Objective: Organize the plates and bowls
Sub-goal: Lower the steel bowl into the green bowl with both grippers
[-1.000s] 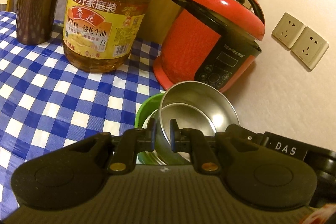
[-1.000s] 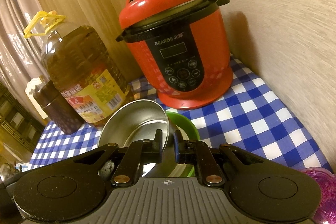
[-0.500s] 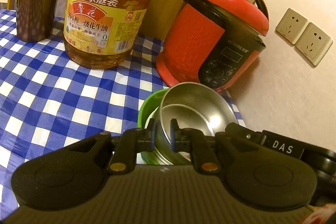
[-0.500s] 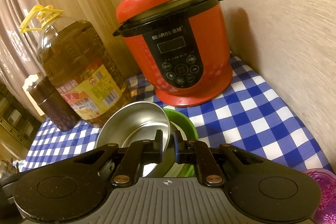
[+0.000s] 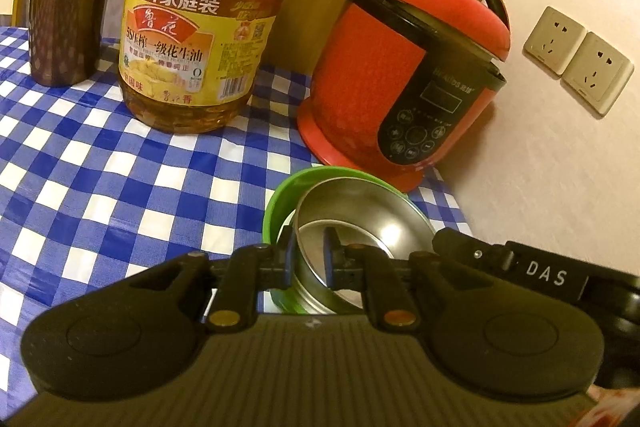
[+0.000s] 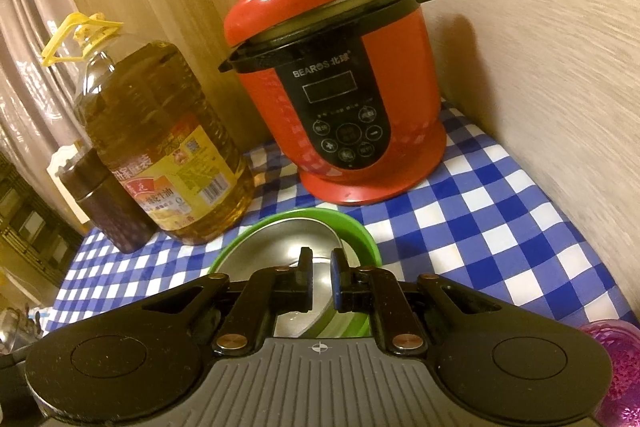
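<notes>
Two claws hold one load between them: the left claw (image 5: 308,259) is clamped on the near wall of the shiny round stainless-steel bowl (image 5: 360,211), one finger outside the rim and one inside, and the right claw (image 6: 320,281) pinches the opposite part of the same rim, where the steel bowl (image 6: 280,247) nests inside a bright green plastic bowl (image 6: 360,235). Whether the right claw's pads also take in the green wall I cannot tell. The nested pair sits just in front of the red electric pressure cooker (image 6: 340,87), over the blue-and-white checked surface (image 6: 500,219); whether the base rests on the cloth or hangs just above it is hidden by the claws. My judgement is that the pair will be light and stiff, but polished steel is slippery under narrow pads, and the thin rim gives little depth to bite on, so the sensible hold is the one shown, two opposed points on the rim, kept level so the inner bowl does not slide out of the green one (image 5: 280,195). Left of the cooker stands a large clear plastic jug of amber cooking oil (image 5: 200,27), and farther left of that a dark brown cylindrical canister (image 5: 68,11).
</notes>
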`<action>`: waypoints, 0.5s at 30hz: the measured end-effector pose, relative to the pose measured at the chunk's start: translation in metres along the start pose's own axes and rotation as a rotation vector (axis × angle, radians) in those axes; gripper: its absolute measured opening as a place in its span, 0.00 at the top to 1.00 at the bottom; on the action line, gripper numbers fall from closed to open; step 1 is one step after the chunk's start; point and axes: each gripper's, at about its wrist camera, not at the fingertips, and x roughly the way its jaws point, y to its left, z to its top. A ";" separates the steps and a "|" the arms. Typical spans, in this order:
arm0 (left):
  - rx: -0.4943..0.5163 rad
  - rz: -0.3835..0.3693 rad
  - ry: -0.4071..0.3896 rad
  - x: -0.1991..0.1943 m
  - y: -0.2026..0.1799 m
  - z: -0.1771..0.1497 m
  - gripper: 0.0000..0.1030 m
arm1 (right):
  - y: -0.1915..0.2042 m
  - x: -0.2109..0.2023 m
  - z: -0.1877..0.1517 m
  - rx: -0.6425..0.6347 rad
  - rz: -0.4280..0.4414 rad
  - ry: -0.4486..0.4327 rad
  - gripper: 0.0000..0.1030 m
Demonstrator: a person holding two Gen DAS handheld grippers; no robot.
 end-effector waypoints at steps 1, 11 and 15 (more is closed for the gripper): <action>-0.001 0.001 -0.002 0.000 0.000 0.000 0.89 | 0.000 0.000 0.000 0.002 -0.001 0.000 0.90; -0.105 -0.072 -0.036 -0.006 0.021 0.011 0.89 | -0.013 -0.009 0.002 0.079 -0.014 -0.063 0.89; -0.141 -0.131 -0.029 -0.001 0.026 0.014 0.89 | -0.017 -0.008 0.004 0.104 -0.011 -0.063 0.89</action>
